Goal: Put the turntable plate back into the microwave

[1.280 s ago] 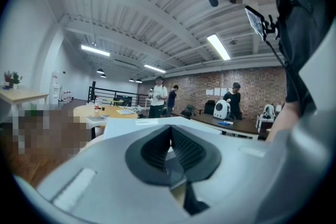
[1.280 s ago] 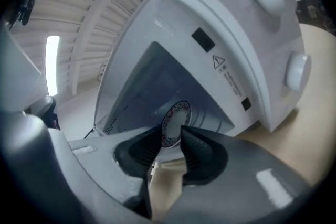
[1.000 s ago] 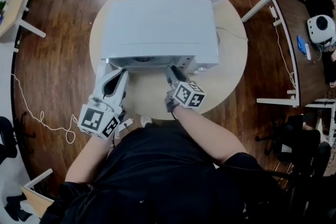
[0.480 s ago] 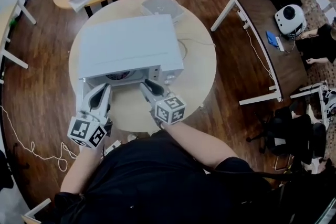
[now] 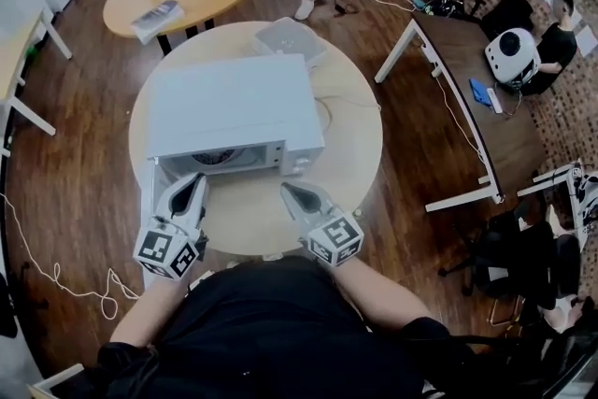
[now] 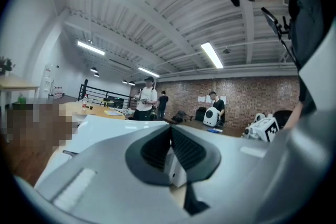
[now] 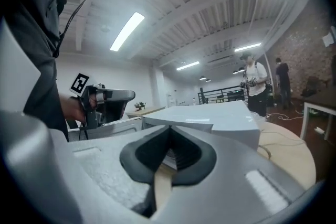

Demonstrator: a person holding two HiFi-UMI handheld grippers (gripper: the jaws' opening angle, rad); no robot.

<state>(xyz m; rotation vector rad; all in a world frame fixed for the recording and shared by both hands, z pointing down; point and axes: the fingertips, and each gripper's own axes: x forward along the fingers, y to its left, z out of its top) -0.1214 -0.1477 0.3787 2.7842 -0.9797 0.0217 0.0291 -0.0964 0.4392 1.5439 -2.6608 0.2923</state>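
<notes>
Back from the microwave [image 5: 234, 103] mouth comes the right hand-held gripper [image 5: 288, 189], its jaws now together on nothing. Jaws together and empty too, the left hand-held gripper [image 5: 196, 182] hangs beside the open door [image 5: 155, 182]. What looks like the turntable plate [image 5: 220, 158] lies inside the cavity, just ahead of both and nearer the left one.

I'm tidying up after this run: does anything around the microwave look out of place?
Only the microwave itself: its door stands open at its left side. Part of a round plate shows inside the cavity, seemingly in place. Nothing looks spilled or broken on the round table.
</notes>
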